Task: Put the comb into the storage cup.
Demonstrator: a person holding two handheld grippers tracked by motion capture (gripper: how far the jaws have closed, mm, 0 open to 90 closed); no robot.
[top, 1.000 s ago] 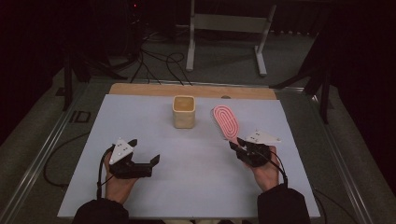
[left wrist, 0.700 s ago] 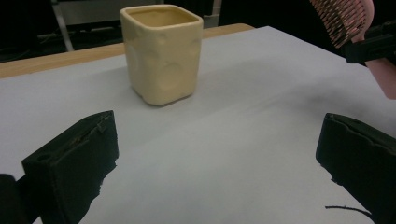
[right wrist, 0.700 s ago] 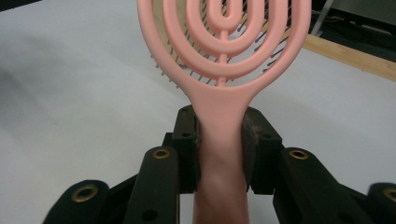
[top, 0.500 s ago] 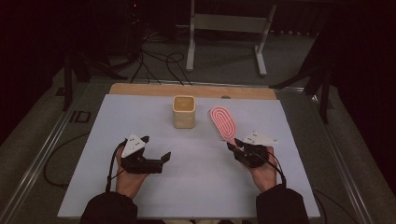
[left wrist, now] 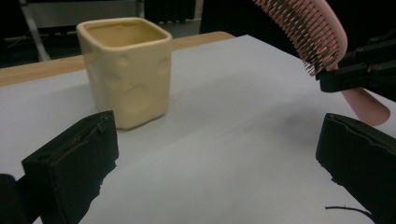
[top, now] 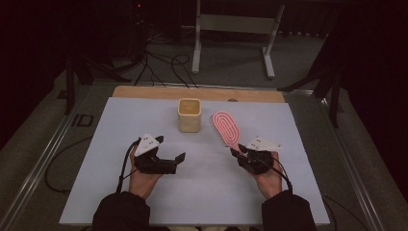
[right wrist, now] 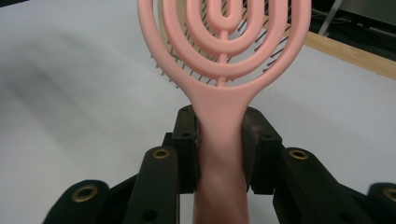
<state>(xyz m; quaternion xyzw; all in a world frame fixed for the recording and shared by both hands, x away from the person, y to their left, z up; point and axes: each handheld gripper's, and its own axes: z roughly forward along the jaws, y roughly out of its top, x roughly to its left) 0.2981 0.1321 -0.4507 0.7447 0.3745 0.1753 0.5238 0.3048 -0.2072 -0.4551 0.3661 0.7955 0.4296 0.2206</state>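
Note:
A pink vented hairbrush [top: 226, 127] is held off the table by its handle, head tilted up toward the far side, with my right gripper [top: 239, 150] shut on the handle. In the right gripper view the pads clamp the brush [right wrist: 224, 56] handle from both sides at my right gripper [right wrist: 219, 140]. A cream square cup [top: 189, 115] stands upright at mid-table, left of the brush. My left gripper [top: 171, 148] hovers in front of the cup, open and holding nothing. In the left gripper view its jaws stand wide at my left gripper [left wrist: 215, 163], with the cup [left wrist: 128, 70] ahead left and the brush [left wrist: 308, 37] upper right.
The white table sheet [top: 120, 192] ends at a wooden strip [top: 144, 92] along the far edge. Beyond it stand a metal stand [top: 231, 29] and floor cables [top: 159, 62]. A metal rail [top: 38, 163] runs along the table's left side.
My left gripper has moved right, toward the middle of the table and nearer the cup. The right gripper and the brush have stayed put.

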